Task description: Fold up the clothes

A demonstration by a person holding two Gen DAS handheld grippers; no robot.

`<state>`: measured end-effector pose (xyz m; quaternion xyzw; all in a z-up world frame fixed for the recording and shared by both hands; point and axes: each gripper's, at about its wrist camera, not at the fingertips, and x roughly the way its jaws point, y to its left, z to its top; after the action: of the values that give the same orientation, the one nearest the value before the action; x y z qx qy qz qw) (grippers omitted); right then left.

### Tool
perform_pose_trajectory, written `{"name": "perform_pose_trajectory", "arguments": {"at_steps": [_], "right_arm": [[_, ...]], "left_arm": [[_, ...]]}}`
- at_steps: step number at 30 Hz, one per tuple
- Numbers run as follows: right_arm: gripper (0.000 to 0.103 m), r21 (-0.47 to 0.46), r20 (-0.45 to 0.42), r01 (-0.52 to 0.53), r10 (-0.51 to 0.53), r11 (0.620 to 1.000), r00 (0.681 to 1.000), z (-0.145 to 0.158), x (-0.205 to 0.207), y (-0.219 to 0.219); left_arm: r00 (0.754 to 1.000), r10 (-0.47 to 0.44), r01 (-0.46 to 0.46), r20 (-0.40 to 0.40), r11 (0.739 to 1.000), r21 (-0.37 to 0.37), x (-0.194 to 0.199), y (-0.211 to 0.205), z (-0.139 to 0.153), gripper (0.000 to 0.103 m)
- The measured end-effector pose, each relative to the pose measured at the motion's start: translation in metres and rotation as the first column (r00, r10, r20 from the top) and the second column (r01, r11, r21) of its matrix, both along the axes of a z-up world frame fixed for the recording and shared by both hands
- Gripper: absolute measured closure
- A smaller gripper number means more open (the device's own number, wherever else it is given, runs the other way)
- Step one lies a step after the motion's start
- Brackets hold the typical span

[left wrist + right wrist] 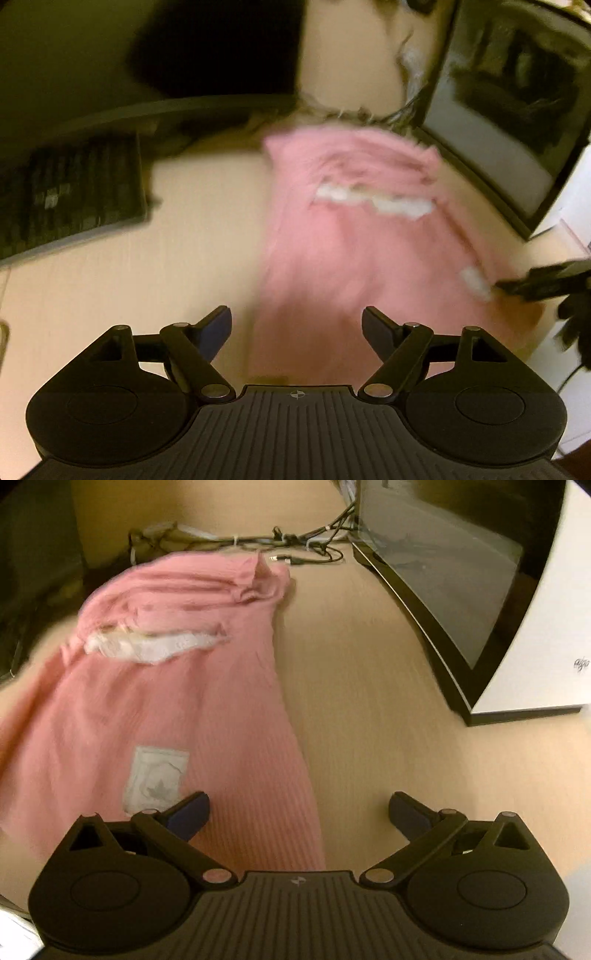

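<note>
With both the left hand-held gripper [296, 328] and right hand-held gripper [299, 812] released above the pink garment [207, 709], its loose fold may slip toward the cables [280, 539] on the table [369, 701]

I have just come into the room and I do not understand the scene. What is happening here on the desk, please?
A person holding a gripper in each hand is folding a pink garment that lies on a light wooden desk. Right now neither gripper holds it: the left gripper and the right gripper both stand open just above the cloth's near end. The garment looks partly folded, with a white label facing up. A keyboard and a monitor sit alongside.
</note>
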<state>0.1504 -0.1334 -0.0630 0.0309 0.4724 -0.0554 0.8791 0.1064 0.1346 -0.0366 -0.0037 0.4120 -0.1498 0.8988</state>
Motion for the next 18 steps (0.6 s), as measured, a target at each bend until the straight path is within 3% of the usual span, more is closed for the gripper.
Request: {"name": "perform_pose_trajectory", "arguments": {"at_steps": [2,3,4,5,6,7,10,14,16,18], "right_arm": [[0.0,0.005,-0.016,0.034,-0.034,0.999,0.999,0.001,0.0,0.002],[0.0,0.007,-0.023,0.05,-0.049,0.999,0.999,0.001,0.0,0.003],[0.0,0.01,-0.026,0.061,-0.061,0.998,0.998,0.001,0.0,0.003],[0.0,0.012,-0.031,0.072,-0.071,0.997,0.997,0.001,0.0,0.004],[0.0,0.013,-0.039,0.08,-0.079,0.997,0.996,0.001,0.001,0.004],[0.0,0.014,-0.046,0.088,-0.087,0.996,0.995,0.001,0.002,0.004],[0.0,-0.052,-0.045,0.064,-0.067,0.997,0.997,0.006,0.004,0.013],[0.0,-0.151,-0.005,0.007,-0.008,0.989,1.0,0.021,0.004,0.03],[0.0,-0.157,0.061,-0.035,0.045,0.987,0.997,0.038,0.003,0.041],[0.0,-0.138,0.124,-0.074,0.092,0.988,0.988,0.054,0.009,0.05]], "left_arm": [[0.999,-0.031,0.03,0.008,0.998,0.053,0.001,-0.006,-0.013,0.028],[0.998,-0.051,0.048,0.022,0.995,0.091,0.001,-0.011,-0.019,0.037],[0.997,-0.072,0.067,0.036,0.991,0.119,0.0,-0.017,-0.022,0.048],[0.995,-0.089,0.083,0.046,0.988,0.133,0.001,-0.02,-0.024,0.075],[0.993,-0.108,0.1,0.056,0.985,0.14,0.001,-0.023,-0.025,0.085],[0.988,-0.139,0.13,0.067,0.984,0.123,-0.001,-0.023,-0.023,0.088],[0.946,-0.304,0.29,0.109,0.949,0.128,-0.011,-0.038,-0.017,0.088],[0.895,-0.446,0.444,0.027,0.894,0.061,-0.007,-0.056,-0.033,0.087],[0.893,-0.45,0.451,0.013,0.893,-0.005,0.0,-0.054,-0.035,0.082],[0.898,-0.438,0.431,-0.031,0.893,-0.13,0.013,-0.046,-0.037,0.069]]}}
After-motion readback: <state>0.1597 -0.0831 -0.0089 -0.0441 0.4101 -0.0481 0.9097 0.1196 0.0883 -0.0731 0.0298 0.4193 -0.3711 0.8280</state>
